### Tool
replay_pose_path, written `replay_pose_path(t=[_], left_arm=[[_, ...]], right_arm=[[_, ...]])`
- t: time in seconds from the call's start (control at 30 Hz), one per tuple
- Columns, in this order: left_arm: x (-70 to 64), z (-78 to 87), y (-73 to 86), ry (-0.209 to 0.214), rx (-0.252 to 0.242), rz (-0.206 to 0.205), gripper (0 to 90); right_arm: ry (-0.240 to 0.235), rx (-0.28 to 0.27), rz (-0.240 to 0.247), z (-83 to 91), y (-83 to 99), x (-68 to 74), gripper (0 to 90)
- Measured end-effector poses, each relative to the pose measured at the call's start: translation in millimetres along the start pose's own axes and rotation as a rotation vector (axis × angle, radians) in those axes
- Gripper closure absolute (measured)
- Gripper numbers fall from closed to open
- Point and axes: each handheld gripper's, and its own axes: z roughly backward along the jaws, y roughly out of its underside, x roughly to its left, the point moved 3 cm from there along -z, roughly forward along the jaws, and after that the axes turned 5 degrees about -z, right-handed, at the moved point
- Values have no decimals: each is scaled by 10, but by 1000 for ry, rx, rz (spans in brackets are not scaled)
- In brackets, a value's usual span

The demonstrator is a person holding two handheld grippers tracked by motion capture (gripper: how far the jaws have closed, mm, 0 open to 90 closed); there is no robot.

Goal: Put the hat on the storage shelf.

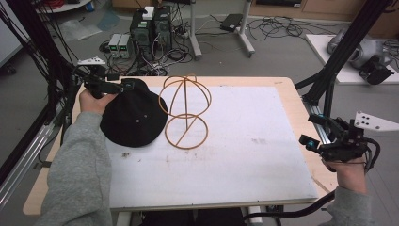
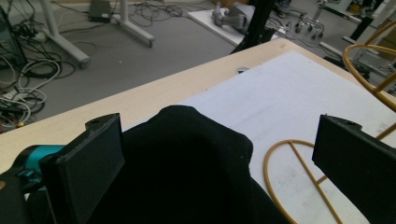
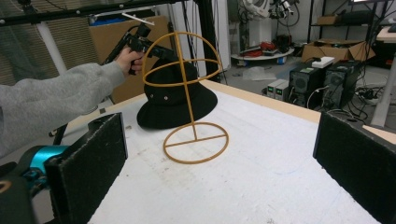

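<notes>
The wire hat stand [image 1: 185, 112] serves as the landmark: a golden-yellow frame with a ring base flat on the white board [image 1: 244, 155] that covers most of the bench [image 1: 287, 87], a thin upright post, and a dome of hoops on top.

Nearest the person, well to the right of the stand and off the bench's right edge, the right hand [image 1: 349, 170] holds the right gripper [image 1: 314, 142] in the air. In the right gripper view its two black jaws stand wide apart with nothing between them, the stand and hat visible beyond them across the bare board.

Just left of the stand lies the black bucket hat [image 1: 133, 114], brim down on the board, its brim edge close beside the stand's base ring; whether they touch cannot be told. Small metal eyelets show on the crown's side. In the right gripper view the hat sits directly behind the stand, seen through its hoops.

At the hat's far-left side, farther from the stand, the left hand [image 1: 95, 100] in a grey sleeve [image 1: 77, 169] holds the left gripper [image 1: 123, 85] over the crown's top edge. In the left gripper view the jaws are spread wide, with the crown's black fabric rising between them but not pinched; neither jaw clearly presses on it.

Beyond the stand, past the bench's far edge, computer towers [image 1: 151, 27] and tangled cables [image 1: 176, 54] sit on the grey floor.
</notes>
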Motion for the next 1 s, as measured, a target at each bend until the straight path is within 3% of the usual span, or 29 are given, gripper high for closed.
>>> replay_pose_path(t=[0.2,0.3,0.47,0.6,0.63,0.67,0.77,0.9,1.0], left_arm=[[34,-17,57,-5,14,20,28],[38,-45,79,13,23,29,31],[26,-70,100,14,35,26,112],[18,-61,109,10,42,19,287],[21,-54,113,5,47,15,376],[23,-48,117,1,51,15,376],[26,-41,129,-9,59,16,521],[-24,-37,120,-16,60,-26,749],[-39,-39,123,-18,70,-35,839]], right_arm=[[1,-5,-3,21,-4,-9,21],[1,-5,-3,23,-4,-11,20],[3,-3,-2,26,1,-17,21],[7,-7,2,34,-1,-20,20],[6,-7,3,33,-1,-22,20],[6,-7,3,33,-1,-22,20],[6,-2,-4,32,2,-21,20],[8,1,-3,22,8,-26,20],[7,5,0,15,13,-31,20]])
